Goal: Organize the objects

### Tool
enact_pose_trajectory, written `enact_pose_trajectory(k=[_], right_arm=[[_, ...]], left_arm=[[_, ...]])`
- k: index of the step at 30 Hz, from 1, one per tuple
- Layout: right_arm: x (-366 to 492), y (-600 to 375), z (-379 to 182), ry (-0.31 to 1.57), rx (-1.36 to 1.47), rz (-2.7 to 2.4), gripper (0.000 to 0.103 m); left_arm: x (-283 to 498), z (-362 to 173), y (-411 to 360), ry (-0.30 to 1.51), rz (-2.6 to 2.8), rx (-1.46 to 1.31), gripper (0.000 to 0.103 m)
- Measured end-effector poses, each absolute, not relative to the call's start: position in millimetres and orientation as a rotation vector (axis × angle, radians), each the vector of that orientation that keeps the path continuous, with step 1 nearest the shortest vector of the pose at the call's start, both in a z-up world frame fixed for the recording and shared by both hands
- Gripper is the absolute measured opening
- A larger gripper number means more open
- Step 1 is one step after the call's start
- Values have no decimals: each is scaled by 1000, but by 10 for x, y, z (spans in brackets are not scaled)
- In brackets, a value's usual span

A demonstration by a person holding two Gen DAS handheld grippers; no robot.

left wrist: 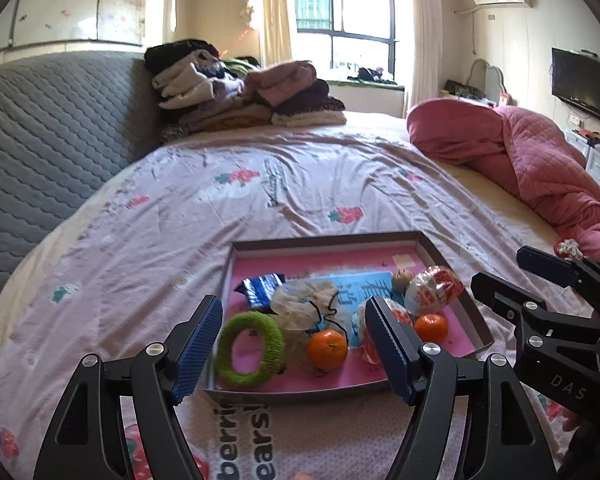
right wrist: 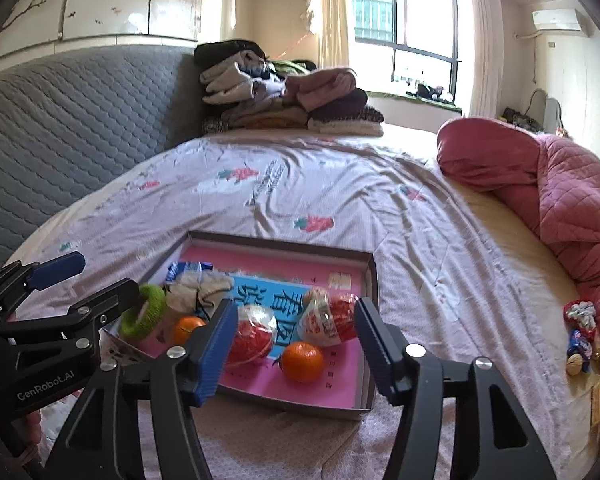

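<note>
The shallow box [right wrist: 370,276] on the bed [right wrist: 300,200] is crowded along its near half: green yarn ring [left wrist: 249,348], two mandarins [left wrist: 327,349], wrapped red snacks [right wrist: 332,318] and a drawstring pouch [left wrist: 306,306]. Its far pink strip lies bare. Beyond it the sheet is open up to the folded clothes [left wrist: 244,92]. The pink quilt [left wrist: 540,168] blocks the right side; the grey headboard [left wrist: 52,140] walls the left.

Both wrist views look down, close over the shared tray [left wrist: 452,270] on the bed [right wrist: 340,200].
</note>
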State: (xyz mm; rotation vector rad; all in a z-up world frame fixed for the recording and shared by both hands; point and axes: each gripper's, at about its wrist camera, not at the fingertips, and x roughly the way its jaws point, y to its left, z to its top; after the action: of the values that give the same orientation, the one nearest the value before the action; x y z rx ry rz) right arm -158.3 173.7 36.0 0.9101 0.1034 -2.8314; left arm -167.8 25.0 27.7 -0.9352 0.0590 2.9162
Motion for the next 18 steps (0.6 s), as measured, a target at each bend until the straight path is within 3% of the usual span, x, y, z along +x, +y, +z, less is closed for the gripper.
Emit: enact_pose_trajectory(k=[5,18], right_arm=[[-1440,1704,557,92,869,-2853,69],[-1029,1623,894,109,777,-2895,70]], left_arm=[[-1519,450,202,63,2941,-903,77],[-1110,741,112,63,2992,-841,77]])
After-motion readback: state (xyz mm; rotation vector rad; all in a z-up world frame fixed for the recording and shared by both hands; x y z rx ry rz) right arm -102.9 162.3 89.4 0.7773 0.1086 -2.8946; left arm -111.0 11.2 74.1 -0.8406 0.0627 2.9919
